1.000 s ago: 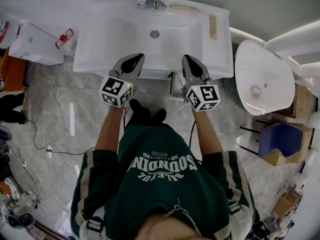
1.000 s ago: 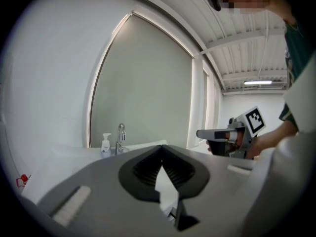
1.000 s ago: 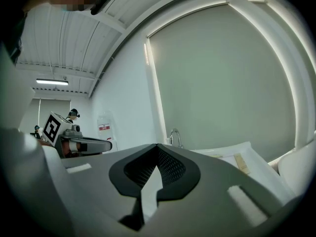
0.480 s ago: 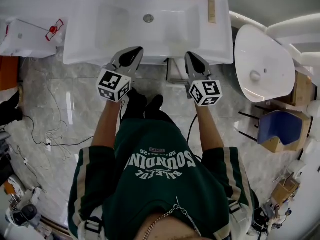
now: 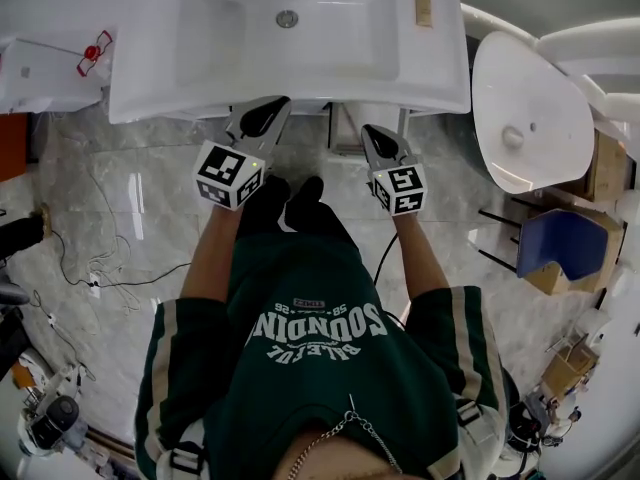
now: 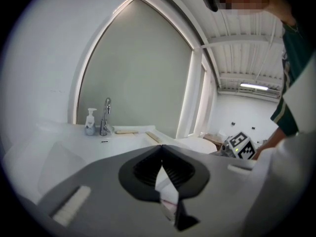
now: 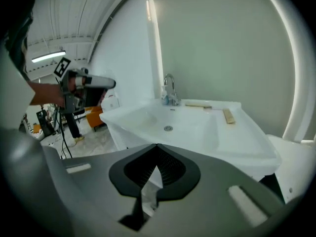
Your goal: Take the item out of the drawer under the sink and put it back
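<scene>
Sink [image 5: 200, 48] stood just ahead of left tongs [image 5: 262, 118] and right tongs [image 5: 378, 140], both closed, empty; drawer below probably needed them lowered, opened.

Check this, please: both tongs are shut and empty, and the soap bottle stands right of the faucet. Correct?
Not quite. The soap bottle stands left of the faucet, as the left gripper view shows. The left tongs and right tongs are indeed shut and empty.
</scene>
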The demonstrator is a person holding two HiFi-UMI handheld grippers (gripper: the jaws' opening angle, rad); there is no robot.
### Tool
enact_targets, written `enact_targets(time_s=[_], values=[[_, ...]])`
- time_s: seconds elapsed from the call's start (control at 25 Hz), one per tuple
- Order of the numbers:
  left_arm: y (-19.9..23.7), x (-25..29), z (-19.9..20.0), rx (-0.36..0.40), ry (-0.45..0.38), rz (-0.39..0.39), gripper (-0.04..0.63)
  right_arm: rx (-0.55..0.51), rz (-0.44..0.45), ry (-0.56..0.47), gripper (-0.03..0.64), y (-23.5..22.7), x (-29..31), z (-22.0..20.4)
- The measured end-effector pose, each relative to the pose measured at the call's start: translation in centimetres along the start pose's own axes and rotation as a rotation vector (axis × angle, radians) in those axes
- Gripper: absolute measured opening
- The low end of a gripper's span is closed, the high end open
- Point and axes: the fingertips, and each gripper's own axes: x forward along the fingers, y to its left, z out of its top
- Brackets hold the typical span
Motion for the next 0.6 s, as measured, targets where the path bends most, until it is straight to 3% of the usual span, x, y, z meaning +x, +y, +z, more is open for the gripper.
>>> enact_targets(time_s=[0.28, 0.6], values=[[-0.2, 1.2, -2.9, 0.009, -0.016, 0.001, 0.049, -0.098, -0.003, 0.264, 0.007, -2.9, 6.0, -10.6], [0.3, 2.0, -6.7, 0.017, -0.043, 0.025, 0.049, -0.248, 0.071, 0.551, 0.095, -5.5, 13.0, -21.6]])
